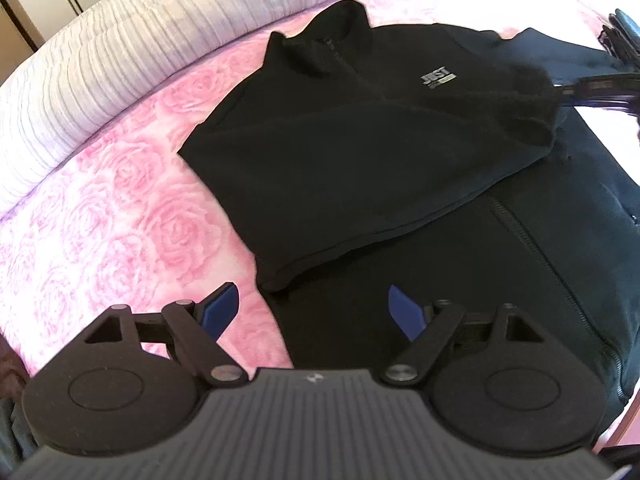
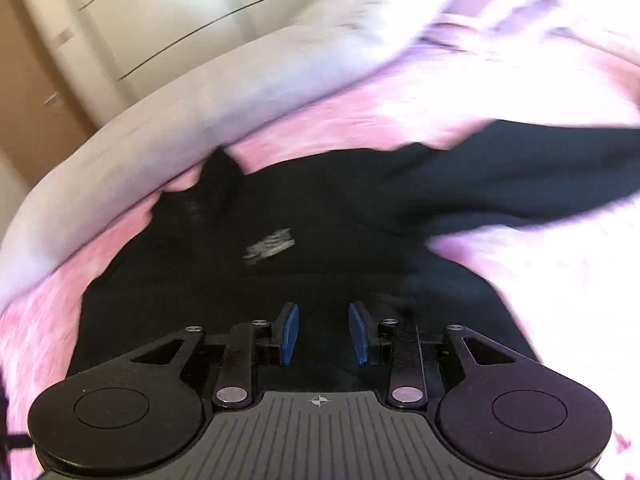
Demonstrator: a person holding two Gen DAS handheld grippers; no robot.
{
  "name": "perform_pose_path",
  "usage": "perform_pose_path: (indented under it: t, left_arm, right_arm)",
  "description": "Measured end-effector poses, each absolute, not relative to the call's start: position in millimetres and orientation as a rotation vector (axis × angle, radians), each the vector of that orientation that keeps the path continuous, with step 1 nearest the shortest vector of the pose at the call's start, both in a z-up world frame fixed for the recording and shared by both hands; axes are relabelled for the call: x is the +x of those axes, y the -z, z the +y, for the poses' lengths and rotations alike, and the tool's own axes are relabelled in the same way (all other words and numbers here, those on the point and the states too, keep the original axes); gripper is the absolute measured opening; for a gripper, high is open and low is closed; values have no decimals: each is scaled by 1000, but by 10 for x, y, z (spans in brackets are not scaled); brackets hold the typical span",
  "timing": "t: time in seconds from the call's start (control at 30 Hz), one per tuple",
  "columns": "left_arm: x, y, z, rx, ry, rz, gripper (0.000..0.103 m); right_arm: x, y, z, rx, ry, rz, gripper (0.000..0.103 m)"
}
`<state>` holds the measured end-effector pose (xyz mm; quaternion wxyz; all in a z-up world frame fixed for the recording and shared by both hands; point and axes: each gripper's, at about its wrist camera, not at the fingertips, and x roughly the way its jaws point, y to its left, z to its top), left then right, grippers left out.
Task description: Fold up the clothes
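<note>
A black zip jacket (image 1: 360, 152) with a small silver chest logo (image 1: 438, 78) lies flat on a pink rose-patterned blanket (image 1: 120, 208). One side of it is folded diagonally across the front. My left gripper (image 1: 313, 288) hovers open and wide over the jacket's lower edge, with nothing between its blue pads (image 1: 222, 308). My right gripper (image 2: 324, 308) is over the jacket (image 2: 280, 288) just below the logo (image 2: 270, 246), its jaws apart and holding nothing. In the left wrist view it shows at the right edge (image 1: 592, 88), by the end of the folded part. The other sleeve (image 2: 520, 176) stretches out to the right.
A white ribbed quilt (image 1: 100, 60) is bunched along the far left of the bed. Beyond it stand pale cupboard doors (image 2: 100, 20). Bare pink blanket lies left of the jacket and right of it (image 2: 560, 300).
</note>
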<state>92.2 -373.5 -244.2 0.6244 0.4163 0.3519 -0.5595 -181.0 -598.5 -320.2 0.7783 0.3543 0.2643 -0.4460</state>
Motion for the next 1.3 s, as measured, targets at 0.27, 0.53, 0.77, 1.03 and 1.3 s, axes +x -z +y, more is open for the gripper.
perform_pose_path:
  t: [0.27,0.53,0.77,1.03,1.3]
  left_arm:
    - [815,2309,-3672,931,1378,760,79]
    - [823,2257,-3758,911,1408,763,79]
    - [463,2154,-4202,944,1385,725,79]
    - [-242,2182,-5012,917,1237,795,79]
    - [-887,2256,-5508,951,1235,834,79]
  right_arm:
    - [-2145,3276,-6100,921,1083,628,33]
    - [-3210,2796,-5836,1026,1326,486,41]
    - [-4501,2527,-6223,1052,1538,361,46]
    - [-5508,2869,-7306,1131,1548,291,51]
    - [-5983,3371,-8005,1245,1501,237,52]
